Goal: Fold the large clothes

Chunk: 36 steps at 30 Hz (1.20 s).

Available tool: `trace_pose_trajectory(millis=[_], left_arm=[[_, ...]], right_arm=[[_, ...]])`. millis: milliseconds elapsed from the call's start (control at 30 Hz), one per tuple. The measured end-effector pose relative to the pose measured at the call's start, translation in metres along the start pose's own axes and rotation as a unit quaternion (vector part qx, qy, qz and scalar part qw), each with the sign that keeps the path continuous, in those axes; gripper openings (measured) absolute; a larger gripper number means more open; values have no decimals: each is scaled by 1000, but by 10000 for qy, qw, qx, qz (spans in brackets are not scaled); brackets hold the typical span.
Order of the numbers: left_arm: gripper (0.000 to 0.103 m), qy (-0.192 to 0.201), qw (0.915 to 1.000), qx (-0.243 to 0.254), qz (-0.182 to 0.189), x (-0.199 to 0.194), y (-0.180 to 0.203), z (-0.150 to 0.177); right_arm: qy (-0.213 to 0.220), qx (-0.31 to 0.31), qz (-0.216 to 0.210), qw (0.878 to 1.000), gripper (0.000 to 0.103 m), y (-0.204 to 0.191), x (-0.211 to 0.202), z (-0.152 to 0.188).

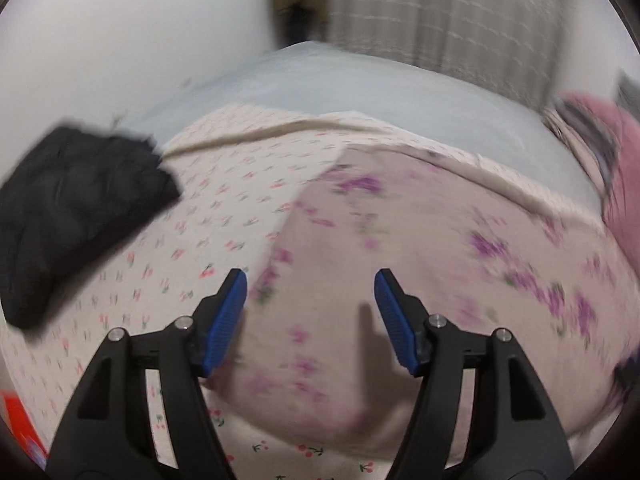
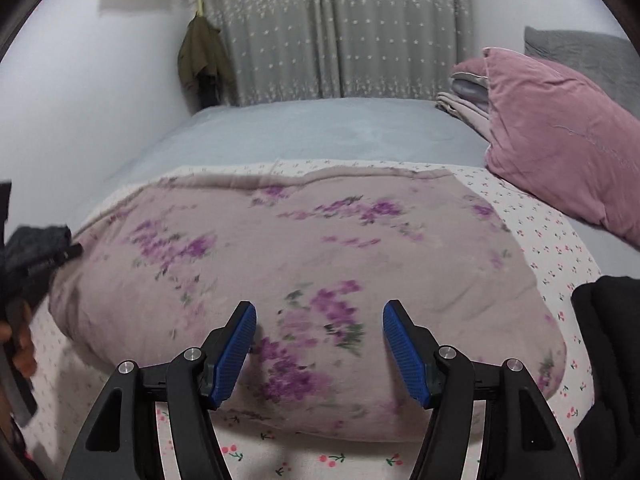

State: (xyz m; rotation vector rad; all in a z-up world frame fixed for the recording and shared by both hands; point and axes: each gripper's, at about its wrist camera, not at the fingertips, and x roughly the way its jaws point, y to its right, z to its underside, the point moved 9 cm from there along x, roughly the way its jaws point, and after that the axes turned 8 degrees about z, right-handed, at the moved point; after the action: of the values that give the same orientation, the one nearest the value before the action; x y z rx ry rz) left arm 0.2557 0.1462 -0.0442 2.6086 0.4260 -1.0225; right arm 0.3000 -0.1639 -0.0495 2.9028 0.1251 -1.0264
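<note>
A mauve garment with purple flowers [image 1: 400,240] [image 2: 320,240] lies folded into a thick pad on a white cherry-print sheet [image 1: 224,200] [image 2: 552,240] spread over the bed. My left gripper [image 1: 311,276] hovers open above the garment's near left part, with nothing between its blue pads [image 1: 228,320]. My right gripper [image 2: 320,308] is also open, over the garment's near edge, its jaws empty. At the left edge of the right wrist view, a hand [image 2: 20,344] holds the left gripper's dark body. The left wrist view is blurred.
A black garment [image 1: 72,216] [image 2: 608,360] lies bunched on the sheet beside the floral one. A pink pillow [image 2: 560,152] [image 1: 624,184] and folded linens [image 2: 464,100] sit on the grey-blue bedspread [image 2: 320,132]. Behind are a grey curtain [image 2: 340,32], a hanging olive jacket [image 2: 204,60] and white walls.
</note>
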Motion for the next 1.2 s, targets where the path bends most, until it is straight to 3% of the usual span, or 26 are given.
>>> trace_pose_trajectory(millis=[67,133,233,400,533,600,667,767,867,1033,1133,1200], left_arm=[[66,-32,9977,-445,510,-4,-5,-2],[66,122,9972,-369,637,-13,2,-6],[68,388,9975,233,538,-24,23,-6],[68,224,9927,836,841,-19,67,20],[68,359,9771,1828,1027,-19,125,46],[68,176,9749,2015,931,-8,137,57],[68,-56,9775,1955,788,8,137,67],[69,-4,9761,2021,795,17,136,71],[69,-39,9776,1908,892,15,133,68],[69,-66,9770,1821,1103,11,131,66],[69,-123,9795,1590,1235,1,117,56],[69,-137,9832,1303,1272,-4,99,43]], right_arm=[[-33,-107,69,9999,68,-5,9,4],[-120,-141,91,9998,68,-6,15,7],[-335,-121,36,9994,68,-6,23,14],[-457,-189,-16,9988,68,-4,29,19],[-465,-200,21,9987,68,-5,31,21],[-461,-202,36,9987,68,-6,32,22],[-489,-200,12,9986,68,-6,35,25],[-562,-216,13,9982,68,-8,45,33],[-566,-257,87,9980,69,-9,44,32],[-520,-80,-216,9984,69,-3,37,26],[-374,-42,-297,9989,71,7,21,15],[-239,179,-88,9995,74,29,12,7]])
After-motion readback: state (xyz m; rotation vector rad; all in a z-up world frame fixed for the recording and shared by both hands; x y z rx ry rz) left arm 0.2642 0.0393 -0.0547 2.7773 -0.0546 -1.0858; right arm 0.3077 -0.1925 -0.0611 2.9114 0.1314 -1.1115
